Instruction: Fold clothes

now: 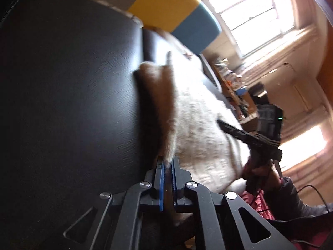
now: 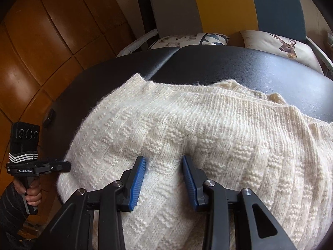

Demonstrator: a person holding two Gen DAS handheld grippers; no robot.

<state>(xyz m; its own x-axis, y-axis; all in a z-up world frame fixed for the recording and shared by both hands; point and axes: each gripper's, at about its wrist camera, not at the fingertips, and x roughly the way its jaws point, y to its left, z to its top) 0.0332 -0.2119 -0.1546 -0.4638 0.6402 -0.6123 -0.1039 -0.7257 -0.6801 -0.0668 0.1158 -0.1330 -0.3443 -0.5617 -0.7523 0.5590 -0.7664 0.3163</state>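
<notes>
A cream knitted sweater [image 2: 187, 129] is spread over a black padded surface [image 2: 229, 62], its wool worked in raised blocks of textured stitch with plain ribbing along the far edge. In the left wrist view the sweater [image 1: 199, 120] is seen blurred, and one edge is lifted so that a shaded, brownish fold stands up from the black padded surface [image 1: 62, 93].

The right gripper [image 2: 163, 160] is held over the near part of the sweater with its blue-padded fingers [image 2: 138, 179] spread wide apart; the knit lies between and beneath them, and nothing is gripped. Whether the tips press on the wool cannot be told.

The left gripper [image 1: 167, 159] is clenched on the raised edge of the sweater, the fabric being pinched between its blue pads [image 1: 161, 179] and running away from the tips.

Beyond the padded surface, two printed cushions [image 2: 281, 43] and a headboard [image 2: 229, 6] panelled in grey, yellow and teal are seen. A bright window [image 1: 256, 14] is shown in the left wrist view.
</notes>
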